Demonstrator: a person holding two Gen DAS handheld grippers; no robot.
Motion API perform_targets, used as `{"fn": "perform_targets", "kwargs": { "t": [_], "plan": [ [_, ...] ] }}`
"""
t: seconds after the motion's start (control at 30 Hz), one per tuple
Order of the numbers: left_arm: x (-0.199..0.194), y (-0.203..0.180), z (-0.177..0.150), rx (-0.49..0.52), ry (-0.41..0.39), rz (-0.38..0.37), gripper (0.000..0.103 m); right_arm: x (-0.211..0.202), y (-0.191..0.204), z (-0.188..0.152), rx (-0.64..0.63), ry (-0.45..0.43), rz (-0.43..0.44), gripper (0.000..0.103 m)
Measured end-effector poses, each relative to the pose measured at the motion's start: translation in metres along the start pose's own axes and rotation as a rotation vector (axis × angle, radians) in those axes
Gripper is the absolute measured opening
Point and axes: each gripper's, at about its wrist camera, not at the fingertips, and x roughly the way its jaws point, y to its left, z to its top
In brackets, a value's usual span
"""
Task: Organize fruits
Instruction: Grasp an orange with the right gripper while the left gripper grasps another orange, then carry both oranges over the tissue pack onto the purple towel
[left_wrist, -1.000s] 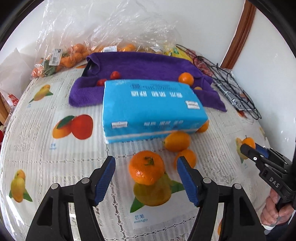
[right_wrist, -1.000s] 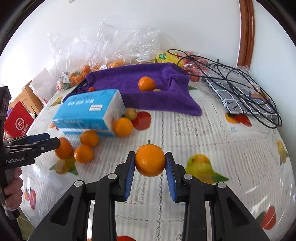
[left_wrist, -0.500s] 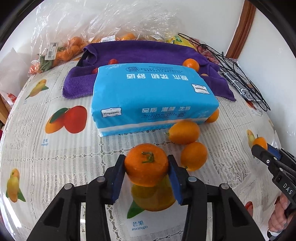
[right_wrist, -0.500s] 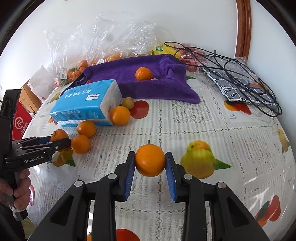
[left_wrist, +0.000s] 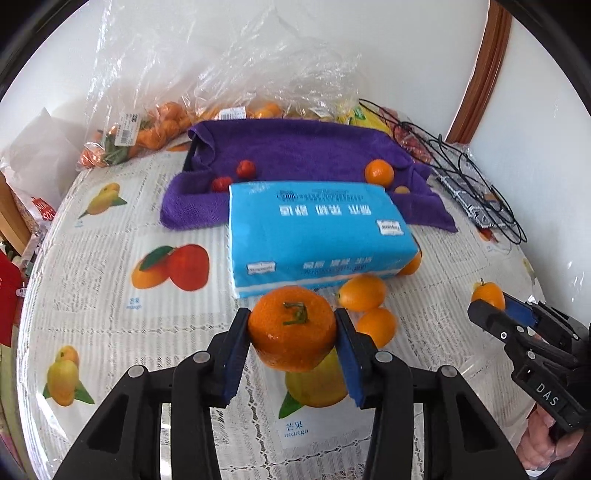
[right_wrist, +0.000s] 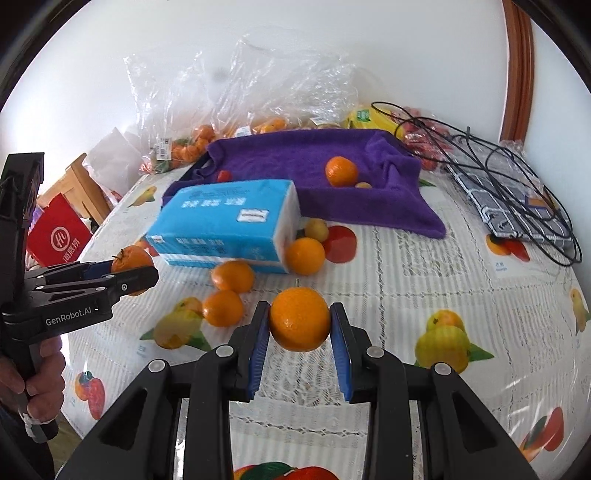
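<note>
While clamped, the tangerine (left_wrist: 292, 328) points its stem upward.

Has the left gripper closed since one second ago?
Yes. The left gripper has just closed onto the mandarin, lifted off the printed mango.

white wall (left_wrist: 406, 44), brown wooden trim (left_wrist: 484, 70)

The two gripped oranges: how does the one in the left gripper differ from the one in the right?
The left gripper holds a flattish, dimpled tangerine with a green stem stub facing the camera; the right gripper holds a rounder, smoother orange with only a thin bare stalk on top. The tangerine is a deeper reddish orange, the orange paler and yellower. Both are clamped between blue pads, with the patterned tablecloth below.
</note>
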Motion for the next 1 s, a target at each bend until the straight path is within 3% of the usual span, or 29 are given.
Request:
{"fn": "perform_targets", "kwargs": {
  "t": [0.57,1.0],
  "plan": [
    [-0.024,0.007,0.057,-0.021,-0.088,0.003,0.043,-0.014,0.010,0.071,-0.012,-0.080,-0.002,0.032],
    [-0.012,0.023,0.118,-0.027,-0.129,0.040,0.043,0.005,-0.007,0.137,-0.020,-0.152,-0.009,0.032]
  ]
}}
